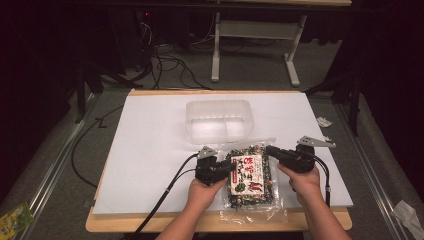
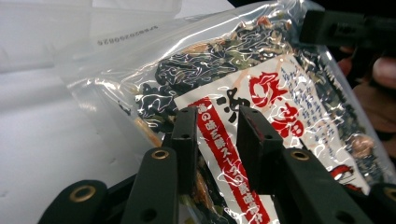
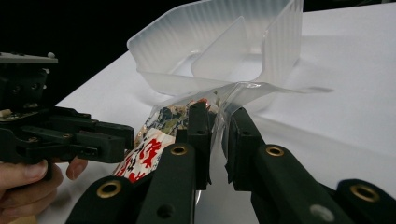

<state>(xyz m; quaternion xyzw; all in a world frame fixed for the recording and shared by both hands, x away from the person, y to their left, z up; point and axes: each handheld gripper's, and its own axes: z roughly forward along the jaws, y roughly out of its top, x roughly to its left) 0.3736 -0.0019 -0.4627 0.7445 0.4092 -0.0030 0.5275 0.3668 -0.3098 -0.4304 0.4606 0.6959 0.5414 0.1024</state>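
Note:
A clear bag of dark dried food with a red and white label [image 1: 250, 177] lies on the white board [image 1: 150, 150] near its front edge. My left gripper [image 1: 232, 167] meets the bag's left side; in the left gripper view its jaws [image 2: 217, 112] stand narrowly apart, shut on the filled bag [image 2: 280, 93]. My right gripper [image 1: 269, 150] is at the bag's far right corner, and in the right gripper view it [image 3: 218, 112] pinches the clear film of the bag [image 3: 154, 144]. A translucent divided container [image 1: 218, 120] stands empty just behind the bag.
A crumpled white scrap [image 1: 324, 121] lies at the board's right edge. Black cables [image 1: 170, 187] trail off the table's front from the left gripper. A green packet [image 1: 15, 217] lies on the floor at left. White table legs [image 1: 216, 50] stand farther back.

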